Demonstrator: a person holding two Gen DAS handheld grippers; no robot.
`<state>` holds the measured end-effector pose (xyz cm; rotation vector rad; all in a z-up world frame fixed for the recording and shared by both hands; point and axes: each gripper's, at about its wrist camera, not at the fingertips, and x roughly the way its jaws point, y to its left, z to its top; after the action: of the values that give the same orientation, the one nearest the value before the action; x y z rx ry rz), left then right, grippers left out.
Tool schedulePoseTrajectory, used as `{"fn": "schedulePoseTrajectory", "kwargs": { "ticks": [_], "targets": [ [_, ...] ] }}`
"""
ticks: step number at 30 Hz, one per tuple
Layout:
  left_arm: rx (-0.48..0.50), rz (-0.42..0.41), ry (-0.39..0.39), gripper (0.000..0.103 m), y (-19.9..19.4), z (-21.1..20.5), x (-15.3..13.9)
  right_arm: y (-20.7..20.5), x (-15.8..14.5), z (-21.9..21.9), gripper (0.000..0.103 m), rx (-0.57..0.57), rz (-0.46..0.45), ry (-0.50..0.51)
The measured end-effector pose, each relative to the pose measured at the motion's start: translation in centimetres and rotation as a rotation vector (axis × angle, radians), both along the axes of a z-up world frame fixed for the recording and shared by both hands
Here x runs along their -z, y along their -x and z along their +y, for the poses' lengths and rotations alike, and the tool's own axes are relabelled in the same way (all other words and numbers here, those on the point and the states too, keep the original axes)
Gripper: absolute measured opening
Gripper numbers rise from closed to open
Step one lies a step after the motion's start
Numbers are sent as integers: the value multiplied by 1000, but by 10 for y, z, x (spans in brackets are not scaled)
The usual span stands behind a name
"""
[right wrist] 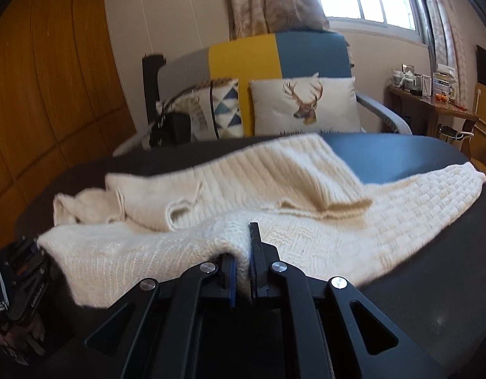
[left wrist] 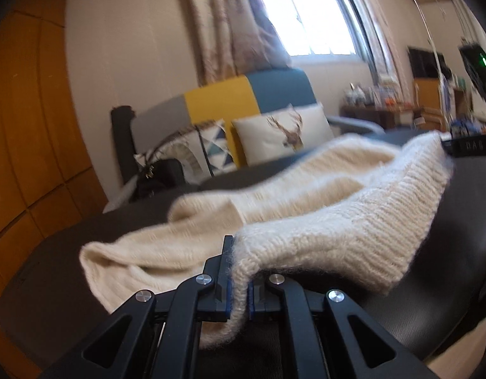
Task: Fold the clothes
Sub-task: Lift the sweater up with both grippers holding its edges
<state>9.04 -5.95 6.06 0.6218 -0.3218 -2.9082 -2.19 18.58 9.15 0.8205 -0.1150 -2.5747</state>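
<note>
Left claw point(left wrist: 238, 287) pinching cream sweater point(left wrist: 353, 237) hem, right claw point(right wrist: 243, 279) clamped on same hem, dark table point(right wrist: 432, 284) edges cut off, far sleeves blurred

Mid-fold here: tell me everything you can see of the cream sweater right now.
The cream sweater is a fuzzy, ribbed knit lying rumpled on the dark table, one sleeve folded across its body. Its near hem is pinched in two places: the left gripper and the right gripper are each shut on a bunched fold of the edge. The hem between them hangs raised off the table.
</note>
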Motion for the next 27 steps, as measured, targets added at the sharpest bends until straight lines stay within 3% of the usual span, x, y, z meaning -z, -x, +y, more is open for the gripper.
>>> {"fn": "schedulePoseTrajectory", "kwargs": {
  "ticks": [12, 27],
  "targets": [
    [-11, 246, -35, 5, -7, -10, -95, 4, -90, 7, 6, 2, 145, 198],
    [4, 444, -23, 5, -18, -16, -186, -15, -184, -1, 6, -53, 407, 221]
  ]
}}
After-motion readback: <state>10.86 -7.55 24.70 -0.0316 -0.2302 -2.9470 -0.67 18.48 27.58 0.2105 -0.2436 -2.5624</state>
